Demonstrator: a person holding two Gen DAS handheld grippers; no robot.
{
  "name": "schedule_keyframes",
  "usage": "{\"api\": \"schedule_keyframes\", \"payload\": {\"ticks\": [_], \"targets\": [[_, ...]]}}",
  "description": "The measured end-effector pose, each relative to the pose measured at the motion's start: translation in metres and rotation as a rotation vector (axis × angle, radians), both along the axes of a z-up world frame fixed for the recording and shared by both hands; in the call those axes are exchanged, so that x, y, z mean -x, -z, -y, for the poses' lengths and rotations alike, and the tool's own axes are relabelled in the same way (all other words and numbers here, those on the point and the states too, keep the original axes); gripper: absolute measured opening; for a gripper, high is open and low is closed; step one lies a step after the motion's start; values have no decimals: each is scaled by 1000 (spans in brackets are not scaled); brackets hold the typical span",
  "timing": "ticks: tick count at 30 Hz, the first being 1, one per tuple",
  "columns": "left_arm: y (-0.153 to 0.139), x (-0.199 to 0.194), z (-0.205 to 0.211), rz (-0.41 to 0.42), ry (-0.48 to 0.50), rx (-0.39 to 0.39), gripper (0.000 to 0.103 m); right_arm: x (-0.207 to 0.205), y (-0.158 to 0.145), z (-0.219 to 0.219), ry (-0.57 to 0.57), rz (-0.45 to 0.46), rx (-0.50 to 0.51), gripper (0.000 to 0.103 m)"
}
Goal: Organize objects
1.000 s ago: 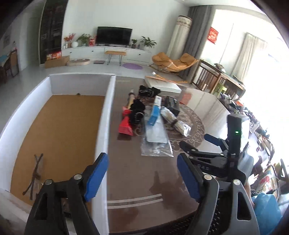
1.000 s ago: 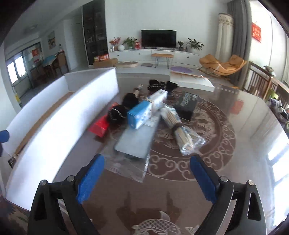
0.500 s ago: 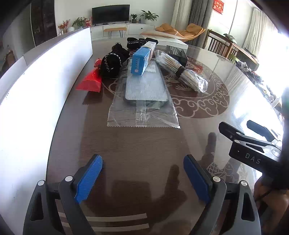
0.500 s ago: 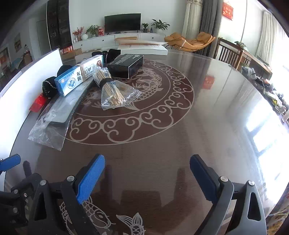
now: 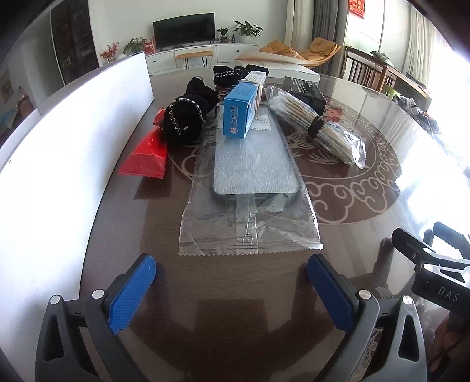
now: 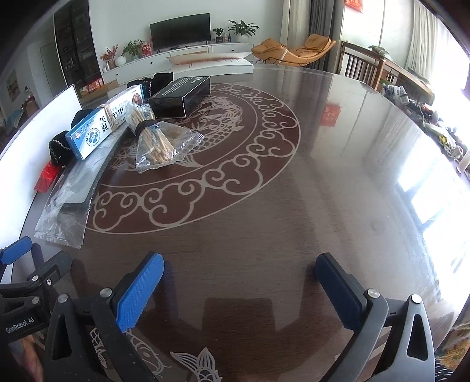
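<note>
Both the left gripper [image 5: 232,289] and the right gripper [image 6: 239,291] have just been opened wide, with nothing held, and are kept low over the counter [image 6: 264,205], ready for the bag [image 5: 249,188] lying beside the white box [image 5: 58,164].

box [image 5: 241,113] lies on the bagged pad [image 5: 252,164] — stick bundle [image 5: 317,127] to its right, pouch [image 5: 145,154] left.

TV [image 5: 183,30], orange lounge chair [image 6: 293,50], potted plants [image 5: 247,28]
</note>
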State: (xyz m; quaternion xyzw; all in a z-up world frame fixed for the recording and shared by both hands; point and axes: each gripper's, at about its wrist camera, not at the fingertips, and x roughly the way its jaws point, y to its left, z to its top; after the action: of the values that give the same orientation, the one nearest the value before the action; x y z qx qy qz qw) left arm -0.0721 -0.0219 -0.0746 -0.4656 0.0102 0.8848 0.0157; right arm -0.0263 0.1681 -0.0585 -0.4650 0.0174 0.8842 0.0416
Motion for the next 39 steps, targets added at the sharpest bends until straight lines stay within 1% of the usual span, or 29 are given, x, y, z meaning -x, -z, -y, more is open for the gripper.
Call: {"api": "schedule_keyframes", "payload": {"ticks": [8,13,39], "targets": [[-1,25,-14,-10,17,1,103,0,1,0,4,-7,2,103],[-1,36,-16,-17,-7,0,103,0,2,0,4,-7,1,103],[-1,36,-16,-17,-9,-1,103,1,2,-1,3,-8,2,103]]}}
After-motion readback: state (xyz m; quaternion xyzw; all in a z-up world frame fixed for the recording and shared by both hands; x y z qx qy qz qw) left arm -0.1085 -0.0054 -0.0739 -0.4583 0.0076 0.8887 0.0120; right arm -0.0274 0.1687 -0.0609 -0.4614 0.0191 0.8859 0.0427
